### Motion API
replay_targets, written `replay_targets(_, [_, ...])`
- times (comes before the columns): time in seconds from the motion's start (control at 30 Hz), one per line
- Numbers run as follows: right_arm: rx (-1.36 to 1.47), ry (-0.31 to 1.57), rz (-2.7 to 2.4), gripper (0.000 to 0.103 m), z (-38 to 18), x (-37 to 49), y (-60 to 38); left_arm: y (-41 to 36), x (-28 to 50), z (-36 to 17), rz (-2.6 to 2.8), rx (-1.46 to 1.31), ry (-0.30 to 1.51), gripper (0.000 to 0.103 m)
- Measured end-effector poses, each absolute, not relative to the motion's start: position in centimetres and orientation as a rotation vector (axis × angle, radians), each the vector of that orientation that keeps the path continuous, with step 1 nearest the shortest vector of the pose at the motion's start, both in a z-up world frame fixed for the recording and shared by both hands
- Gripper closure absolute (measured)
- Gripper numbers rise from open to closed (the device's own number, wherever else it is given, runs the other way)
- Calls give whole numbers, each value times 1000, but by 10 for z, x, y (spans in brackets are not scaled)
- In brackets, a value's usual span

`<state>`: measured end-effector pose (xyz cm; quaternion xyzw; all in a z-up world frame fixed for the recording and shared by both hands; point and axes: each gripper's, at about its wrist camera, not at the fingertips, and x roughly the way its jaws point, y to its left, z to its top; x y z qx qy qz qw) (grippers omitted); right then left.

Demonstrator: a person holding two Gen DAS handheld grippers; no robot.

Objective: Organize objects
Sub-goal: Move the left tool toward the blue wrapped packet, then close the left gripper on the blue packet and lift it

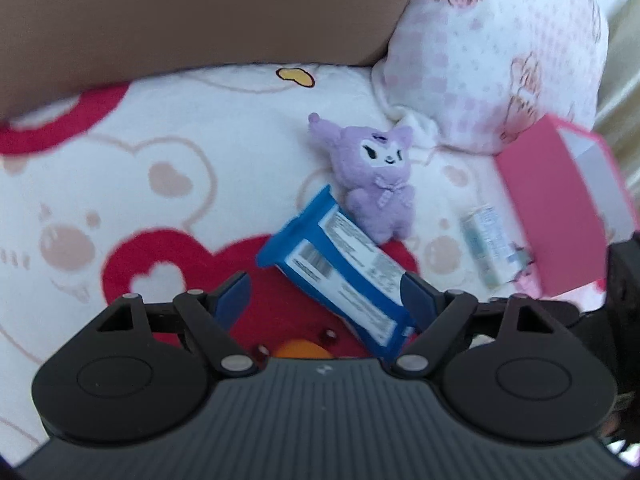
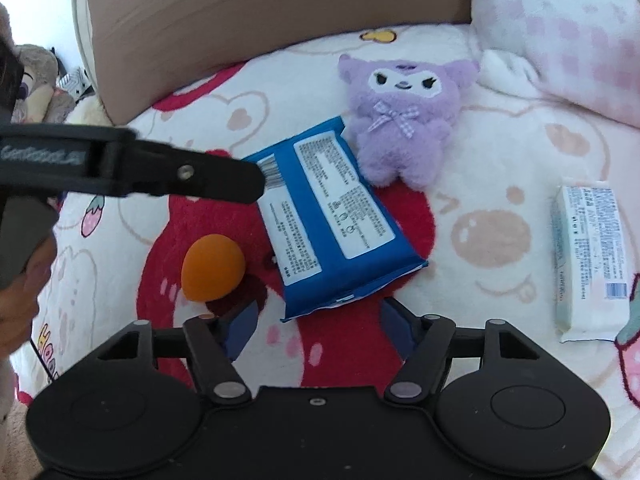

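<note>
The right tool (image 2: 316,320) is held open and empty, the flat blue plastic wipes pack (image 2: 328,220) just ahead of its fingertips on the bed. The soft orange egg-shaped sponge (image 2: 212,268) beside could be nudged if the closing is misaligned.

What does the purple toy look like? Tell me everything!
The purple toy is a small fluffy plush with pointed ears, a white face with dark eyes and a smile, and a checked lilac bow at its neck. It lies flat on its back on the blanket, face up, near the pillow. The blue pack lies against its leg. No fingers touch it.
</note>
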<state>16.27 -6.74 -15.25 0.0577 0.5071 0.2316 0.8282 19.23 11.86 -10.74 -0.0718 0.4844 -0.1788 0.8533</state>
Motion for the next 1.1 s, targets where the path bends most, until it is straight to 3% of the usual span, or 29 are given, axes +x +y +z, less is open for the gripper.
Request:
replay_targets(0.37, [142,1095,483,38,-151,168,-69,135,225,-134,-330,-294,950,22])
replay_targets(0.67, [150,1084,469,38,-152,169,-75,117,218,-147,-388,-298,907,25])
replay_targets(0.73, [128,1086,474,38,-152,169,-74,111,216,-150,-378,-254,901,28])
replay_targets(0.8, [104,1085,483,38,-151,167,-73,112,212,-149,-376,-262,898,38])
replay_targets(1.1, [135,1071,480,35,-148,161,-84,103,187,-132,-434,-235,917,50])
